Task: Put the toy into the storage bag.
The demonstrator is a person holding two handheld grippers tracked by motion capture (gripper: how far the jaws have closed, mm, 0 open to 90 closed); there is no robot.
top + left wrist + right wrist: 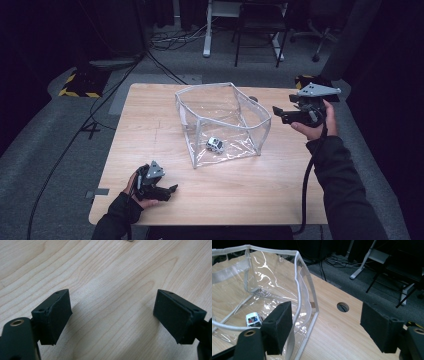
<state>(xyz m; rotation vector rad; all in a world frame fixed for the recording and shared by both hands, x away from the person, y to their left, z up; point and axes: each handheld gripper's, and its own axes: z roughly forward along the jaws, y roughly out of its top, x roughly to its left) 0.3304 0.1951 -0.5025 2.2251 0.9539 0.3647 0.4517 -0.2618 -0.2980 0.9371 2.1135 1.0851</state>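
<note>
A dark studio floor strewn with cables and chair legs surrounds a light wooden table, where a clear plastic bag with white-trimmed edges stands open near the far middle. Inside it, on the bottom panel, sits a small white toy car; in the right gripper view the car's roof carries dark and red marks, too small to read as lettering.

The person's left hand, in a dark sleeve, rests at the near left part of the table and holds the left gripper low over the wood, its tip pointing right, well apart from the bag. Its 2 jaws stand wide apart with nothing between them, and in the left gripper view bare wood grain lies in the gap.

The right hand is raised beside the bag's right side, forearm angled up from the bottom right, with the right gripper pointing left toward the bag's rim. Its jaws are spread and grip nothing; in the right gripper view the left jaw overlaps the bag's white rim, and whether it touches the plastic cannot be told.

A round hole in the tabletop lies just right of the bag. The bag's wrinkled, glinting walls blur its far side, and no brand or label can be read anywhere.
</note>
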